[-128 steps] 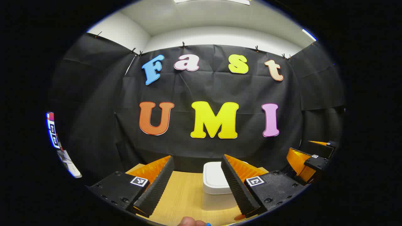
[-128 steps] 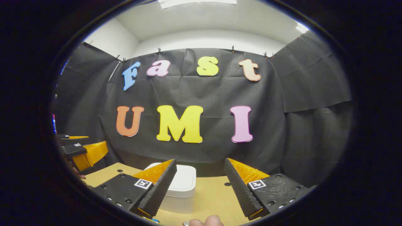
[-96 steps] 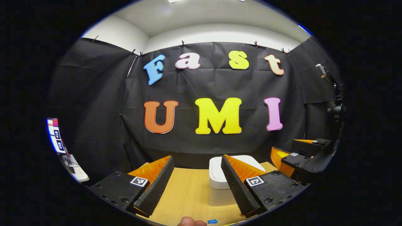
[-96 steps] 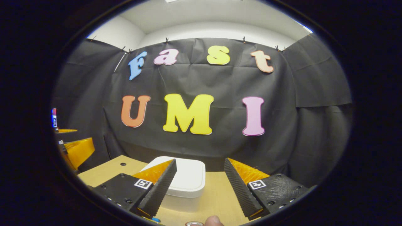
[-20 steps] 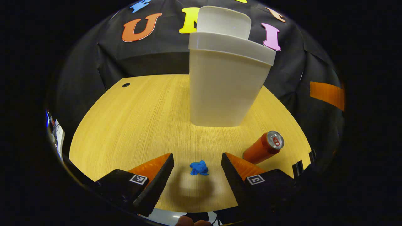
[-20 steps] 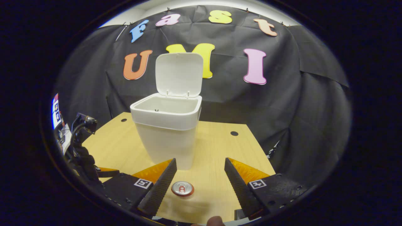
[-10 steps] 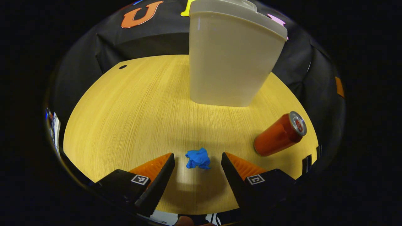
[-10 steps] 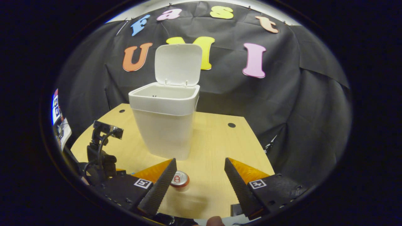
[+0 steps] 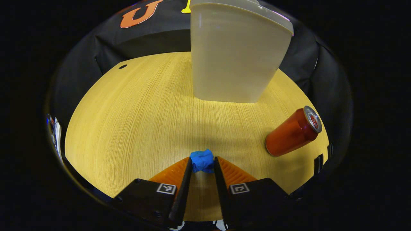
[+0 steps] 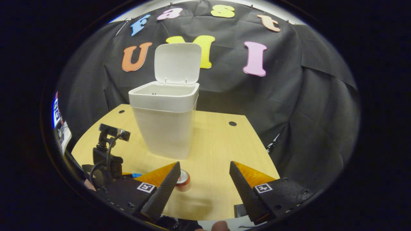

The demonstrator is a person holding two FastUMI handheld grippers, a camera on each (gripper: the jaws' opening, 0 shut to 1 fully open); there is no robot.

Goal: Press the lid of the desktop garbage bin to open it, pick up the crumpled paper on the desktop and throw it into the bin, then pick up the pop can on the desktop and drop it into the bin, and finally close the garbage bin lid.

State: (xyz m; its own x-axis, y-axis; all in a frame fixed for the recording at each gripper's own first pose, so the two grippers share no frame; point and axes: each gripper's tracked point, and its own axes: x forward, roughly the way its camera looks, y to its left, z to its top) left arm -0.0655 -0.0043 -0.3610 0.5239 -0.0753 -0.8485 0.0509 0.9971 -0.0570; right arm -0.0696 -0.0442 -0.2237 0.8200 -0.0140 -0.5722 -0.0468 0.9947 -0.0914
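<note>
The blue crumpled paper (image 9: 201,162) lies on the wooden desktop (image 9: 135,112) near its front edge, and my left gripper (image 9: 202,158) is shut on it, both fingers pressing its sides. The white bin (image 9: 234,54) stands behind it; in the right gripper view the bin (image 10: 165,128) has its lid (image 10: 177,62) standing up open. The red pop can (image 9: 293,131) stands to the right of the paper. My right gripper (image 10: 204,164) hovers open above the desktop, the can (image 10: 183,181) partly hidden behind its left finger. The left gripper (image 10: 132,175) with the paper (image 10: 136,175) sits low at the left.
Black cloth walls close off the back and both sides of the desktop. Small round holes (image 10: 232,123) sit in the desktop near the back corners. The table's front edge runs just below both grippers.
My left gripper has come down and closed on the blue paper; half a second ago it stood open around it. The bin lid, shut several seconds ago, stands open. The right gripper barely shifted.
</note>
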